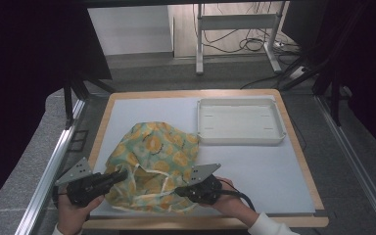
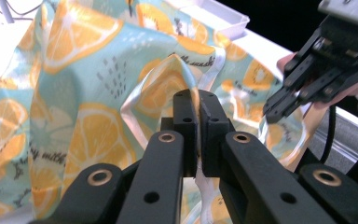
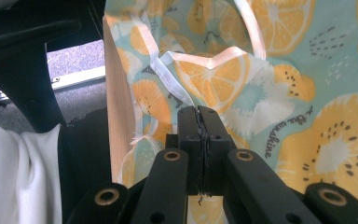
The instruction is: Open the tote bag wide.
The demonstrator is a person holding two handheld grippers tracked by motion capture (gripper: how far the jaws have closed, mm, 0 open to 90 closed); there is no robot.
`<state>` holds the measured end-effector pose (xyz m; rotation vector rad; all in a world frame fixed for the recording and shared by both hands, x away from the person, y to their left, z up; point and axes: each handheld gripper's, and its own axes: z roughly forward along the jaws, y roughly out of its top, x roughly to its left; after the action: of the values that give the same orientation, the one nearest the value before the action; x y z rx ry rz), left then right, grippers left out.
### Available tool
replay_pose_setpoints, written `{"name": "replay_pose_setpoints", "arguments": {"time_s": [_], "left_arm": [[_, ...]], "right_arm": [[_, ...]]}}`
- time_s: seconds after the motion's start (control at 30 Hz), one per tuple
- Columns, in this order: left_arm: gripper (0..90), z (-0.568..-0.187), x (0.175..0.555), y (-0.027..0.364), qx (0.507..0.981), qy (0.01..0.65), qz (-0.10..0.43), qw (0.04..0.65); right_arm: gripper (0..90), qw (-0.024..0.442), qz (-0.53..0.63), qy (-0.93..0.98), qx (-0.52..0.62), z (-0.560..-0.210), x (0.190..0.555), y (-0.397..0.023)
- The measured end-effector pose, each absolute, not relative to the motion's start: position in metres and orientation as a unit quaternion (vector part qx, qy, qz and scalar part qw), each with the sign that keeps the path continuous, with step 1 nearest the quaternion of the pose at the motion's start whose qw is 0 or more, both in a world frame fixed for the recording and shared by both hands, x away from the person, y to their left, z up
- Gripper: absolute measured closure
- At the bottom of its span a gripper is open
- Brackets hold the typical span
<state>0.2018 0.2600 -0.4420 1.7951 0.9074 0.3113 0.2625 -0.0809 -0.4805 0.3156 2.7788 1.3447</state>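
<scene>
Closest to me, both hands came in over the near edge of the counter (image 1: 293, 161), each holding a gripper. My left gripper (image 1: 122, 175) had its jaws clamped on a fold and white trim of the fruit-print cloth (image 1: 152, 164), at the cloth's near left side. My right gripper (image 1: 180, 191) was pinched tight on the same cloth's hem at its near right side. Between them the cloth sat bunched and partly lifted, spreading away across the grey mat (image 1: 254, 166). Beyond it, at the far right of the mat, lay the white tray (image 1: 240, 139), well apart from both grippers
</scene>
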Motion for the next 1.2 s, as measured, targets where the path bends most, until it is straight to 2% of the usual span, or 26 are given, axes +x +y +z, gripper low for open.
{"name": "replay_pose_setpoints", "arguments": {"time_s": [0.23, 0.53, 0.63, 0.77, 1.0, 1.1, 1.2], "left_arm": [[88.1, -0.431, 0.206, 0.256, 0.745, 0.37, 0.132, 0.539], [88.1, -0.422, 0.206, 0.252, 0.742, 0.363, 0.14, 0.546], [88.1, -0.421, 0.206, 0.253, 0.74, 0.363, 0.139, 0.55], [88.2, -0.42, 0.206, 0.254, 0.736, 0.364, 0.138, 0.553], [88.2, -0.421, 0.208, 0.253, 0.736, 0.364, 0.133, 0.555], [88.1, -0.421, 0.207, 0.254, 0.735, 0.365, 0.133, 0.556], [88.1, -0.423, 0.208, 0.256, 0.734, 0.367, 0.132, 0.557]], "right_arm": [[78.7, 0.014, 0.422, 0.901, 0.095, -0.486, 0.26, -0.076], [61.9, 0.008, 0.409, 0.91, 0.071, -0.491, 0.254, -0.064], [53.2, 0.025, 0.402, 0.912, 0.076, -0.493, 0.254, -0.061], [46.1, 0.042, 0.407, 0.908, 0.088, -0.492, 0.254, -0.06], [39.9, 0.06, 0.393, 0.916, 0.058, -0.492, 0.249, -0.037], [35.5, 0.04, 0.367, 0.927, 0.06, -0.502, 0.254, -0.026], [38.2, 0.04, 0.356, 0.932, 0.061, -0.509, 0.257, -0.019]]}}
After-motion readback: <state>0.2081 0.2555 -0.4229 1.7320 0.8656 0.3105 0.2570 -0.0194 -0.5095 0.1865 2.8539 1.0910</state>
